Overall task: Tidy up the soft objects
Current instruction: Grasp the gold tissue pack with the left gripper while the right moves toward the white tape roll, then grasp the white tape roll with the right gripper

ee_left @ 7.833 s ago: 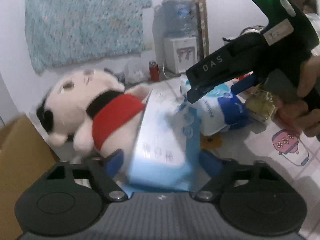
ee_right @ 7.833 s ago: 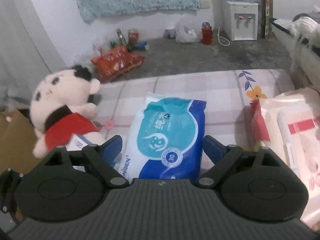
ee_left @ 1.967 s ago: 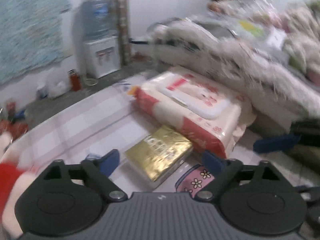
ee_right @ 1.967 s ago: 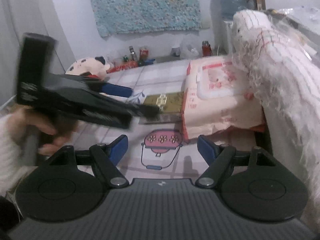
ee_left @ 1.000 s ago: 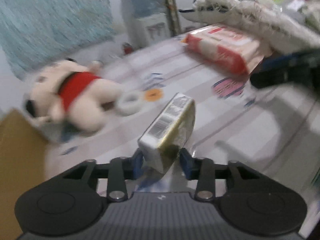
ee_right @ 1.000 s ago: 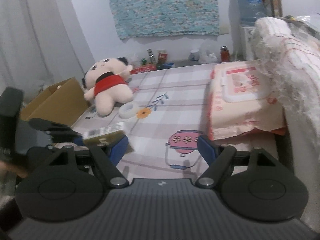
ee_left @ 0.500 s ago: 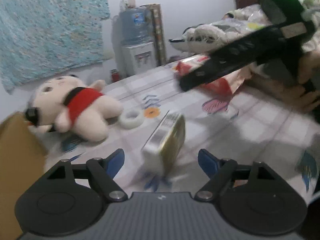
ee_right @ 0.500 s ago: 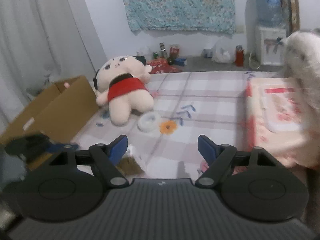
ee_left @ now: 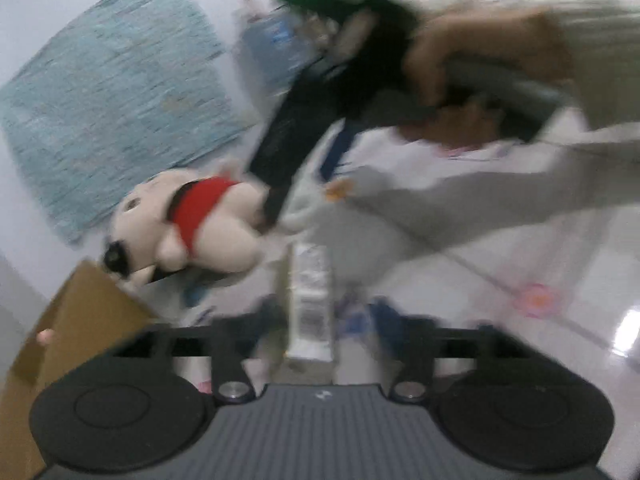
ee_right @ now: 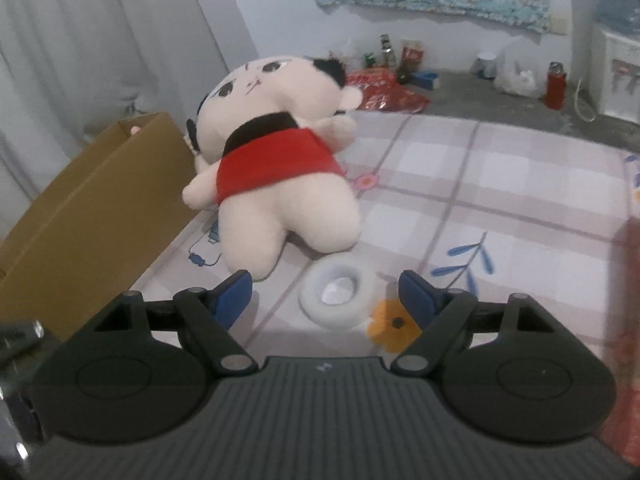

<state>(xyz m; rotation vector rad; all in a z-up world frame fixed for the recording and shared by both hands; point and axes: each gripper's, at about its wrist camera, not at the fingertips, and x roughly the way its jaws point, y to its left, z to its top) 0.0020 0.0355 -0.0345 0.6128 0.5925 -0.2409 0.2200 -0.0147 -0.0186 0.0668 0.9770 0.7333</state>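
Observation:
A plush doll (ee_right: 280, 168) in a red top lies on the checked mat (ee_right: 500, 184), beside an open cardboard box (ee_right: 88, 208). A white tape roll (ee_right: 340, 294) rests just below the doll's legs. My right gripper (ee_right: 326, 292) hovers over that roll with its blue fingers wide open on either side of it, nothing pressed. In the blurred left wrist view, my left gripper (ee_left: 328, 320) is open. A gold-and-white pack (ee_left: 310, 300) stands on edge between its fingers, untouched. The right gripper (ee_left: 304, 184) and the hand (ee_left: 480, 52) holding it cross above, near the doll (ee_left: 200, 220).
The box (ee_left: 80, 328) sits at the mat's left edge. A red-and-white wipes pack (ee_right: 624, 280) blurs the right edge. Bottles and a red bag (ee_right: 384, 88) stand on the floor behind, near a water dispenser (ee_right: 616, 72). A grey sleeve (ee_left: 520, 184) spans the left wrist view.
My left gripper opened and let go of the gold pack, which now stands on the mat. My right gripper swung left, closer to the doll and the tape roll.

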